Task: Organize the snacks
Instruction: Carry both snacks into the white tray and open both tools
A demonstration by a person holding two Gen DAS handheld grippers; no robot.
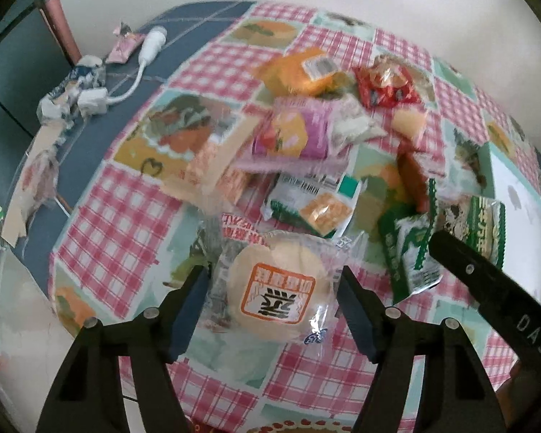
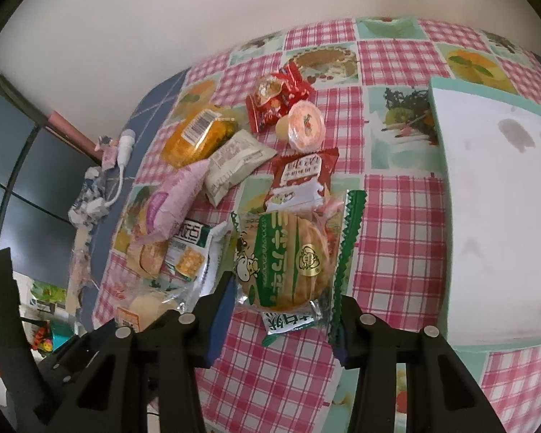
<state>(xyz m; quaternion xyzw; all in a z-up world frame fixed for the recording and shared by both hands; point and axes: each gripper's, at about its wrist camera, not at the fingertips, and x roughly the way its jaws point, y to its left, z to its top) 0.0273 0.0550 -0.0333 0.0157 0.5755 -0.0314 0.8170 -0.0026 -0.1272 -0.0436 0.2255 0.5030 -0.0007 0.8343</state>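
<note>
Black claw [image 1: 272,301] arms, blue pads, silver screws.

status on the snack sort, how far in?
Early. Done: nothing visibly sorted; white tray bare. In hand: right gripper clamps green-striped round biscuit pack; left gripper straddles clear-wrapped pale round cake, contact unclear. Left: the snack pile, including red packet.

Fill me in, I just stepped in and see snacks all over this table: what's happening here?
A person is sorting snack packets on a checked tablecloth with a gripper in each hand. The left gripper straddles a round pale cake in clear wrap, pads at its sides. The right gripper is closed on a green-striped biscuit pack. The other packets lie in a loose heap beyond, beside a white box with a teal edge. Nothing shows in the box yet.
</note>
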